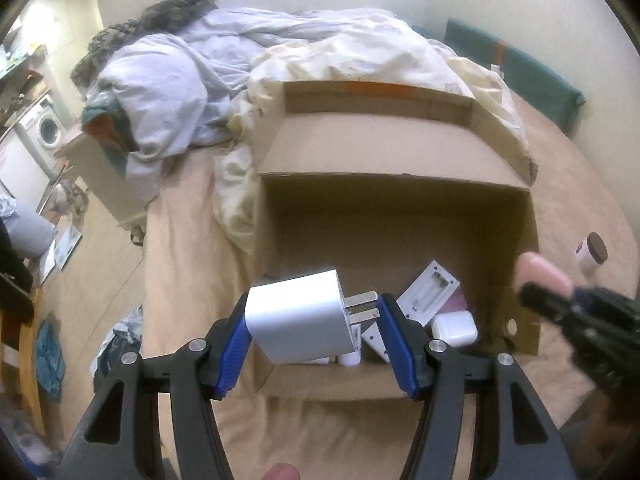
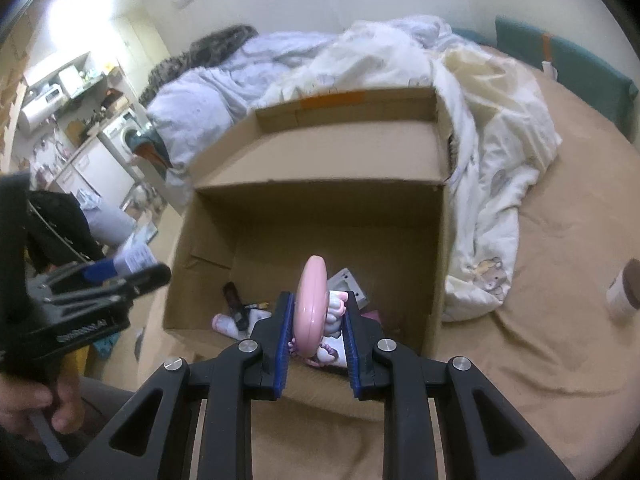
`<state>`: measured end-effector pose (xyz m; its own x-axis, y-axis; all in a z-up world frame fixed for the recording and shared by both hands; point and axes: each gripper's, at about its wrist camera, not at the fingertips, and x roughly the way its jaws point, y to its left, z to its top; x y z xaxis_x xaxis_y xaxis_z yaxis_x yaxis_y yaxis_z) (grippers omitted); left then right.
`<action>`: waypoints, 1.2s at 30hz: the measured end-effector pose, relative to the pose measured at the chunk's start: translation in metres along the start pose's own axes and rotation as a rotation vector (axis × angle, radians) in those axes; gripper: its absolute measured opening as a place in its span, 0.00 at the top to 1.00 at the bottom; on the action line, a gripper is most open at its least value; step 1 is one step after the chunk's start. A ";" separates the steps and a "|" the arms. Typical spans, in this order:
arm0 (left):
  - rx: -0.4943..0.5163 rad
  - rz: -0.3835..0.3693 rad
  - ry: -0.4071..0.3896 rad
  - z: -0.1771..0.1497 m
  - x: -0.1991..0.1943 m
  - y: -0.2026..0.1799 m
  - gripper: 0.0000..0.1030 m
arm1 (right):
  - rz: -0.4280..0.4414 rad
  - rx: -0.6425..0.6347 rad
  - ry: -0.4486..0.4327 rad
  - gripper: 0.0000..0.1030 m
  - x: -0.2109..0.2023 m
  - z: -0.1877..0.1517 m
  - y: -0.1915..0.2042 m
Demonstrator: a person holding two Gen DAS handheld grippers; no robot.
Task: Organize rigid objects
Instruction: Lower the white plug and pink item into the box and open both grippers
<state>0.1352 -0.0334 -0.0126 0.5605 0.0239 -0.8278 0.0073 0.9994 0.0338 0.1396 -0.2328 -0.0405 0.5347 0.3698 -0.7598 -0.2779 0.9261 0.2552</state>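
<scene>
My left gripper (image 1: pixel 316 308) is shut on a white charger plug (image 1: pixel 296 316): its body rests against the left pad and its metal prongs against the right one. It hangs over the near left corner of an open cardboard box (image 1: pixel 400 232) that stands on the bed. My right gripper (image 2: pixel 319 300) is shut on a round pink toy (image 2: pixel 312 304) with a small figure on it, above the box's (image 2: pixel 320 216) near edge. Each view shows the other gripper: the right gripper (image 1: pixel 560 300) with the pink toy (image 1: pixel 540 270), and the left gripper (image 2: pixel 132 276) at the left.
In the box lie a white earbud case (image 1: pixel 456 328), a white battery holder (image 1: pixel 430 290) and a dark object (image 2: pixel 236 300). A brown-lidded jar (image 2: pixel 624 288) stands on the tan sheet to the right. A crumpled duvet (image 1: pixel 320 48) is piled behind the box.
</scene>
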 end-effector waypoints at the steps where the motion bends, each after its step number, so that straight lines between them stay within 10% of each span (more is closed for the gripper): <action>1: 0.011 -0.002 0.006 0.001 0.007 -0.003 0.44 | -0.007 -0.001 0.017 0.76 0.008 0.000 -0.001; 27: 0.097 0.034 0.134 -0.029 0.098 -0.018 0.43 | -0.018 0.098 0.214 0.74 0.071 -0.021 -0.016; 31: 0.104 0.042 0.097 -0.029 0.091 -0.019 0.21 | -0.006 0.107 0.168 0.38 0.063 -0.016 -0.016; 36: 0.089 0.050 0.047 -0.027 0.075 -0.019 0.14 | -0.017 0.116 0.120 0.28 0.051 -0.007 -0.016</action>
<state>0.1547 -0.0500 -0.0900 0.5225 0.0772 -0.8491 0.0549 0.9908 0.1239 0.1664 -0.2292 -0.0876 0.4377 0.3493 -0.8285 -0.1719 0.9370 0.3042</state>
